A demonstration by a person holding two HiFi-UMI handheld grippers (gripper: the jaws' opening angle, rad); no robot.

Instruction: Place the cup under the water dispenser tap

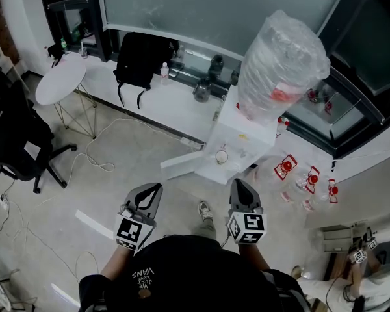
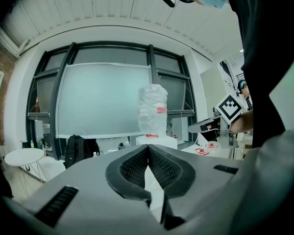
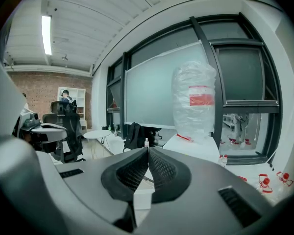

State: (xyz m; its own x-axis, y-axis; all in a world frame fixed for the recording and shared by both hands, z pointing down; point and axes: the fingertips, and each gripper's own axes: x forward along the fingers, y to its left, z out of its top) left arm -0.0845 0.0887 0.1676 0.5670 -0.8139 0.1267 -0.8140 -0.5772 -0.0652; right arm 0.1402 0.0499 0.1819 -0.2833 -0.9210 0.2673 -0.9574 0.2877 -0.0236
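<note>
Soft daylight is coming evenly through the frosted window (image 2: pixel 103 99), a ceiling strip light (image 3: pixel 46 34) is glowing, and shadows are lying faint. Both gripper views are bulging and darkening at their edges, and my right gripper (image 3: pixel 148 148) is looming blurred up close.

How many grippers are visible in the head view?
2. The left gripper is at lower centre-left, the right gripper to its right; both point toward the water dispenser. None seems hidden.

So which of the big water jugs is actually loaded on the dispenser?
The plastic-wrapped jug on top of the white dispenser; the other jugs, bare with red labels, sit on the floor beside it.
</note>
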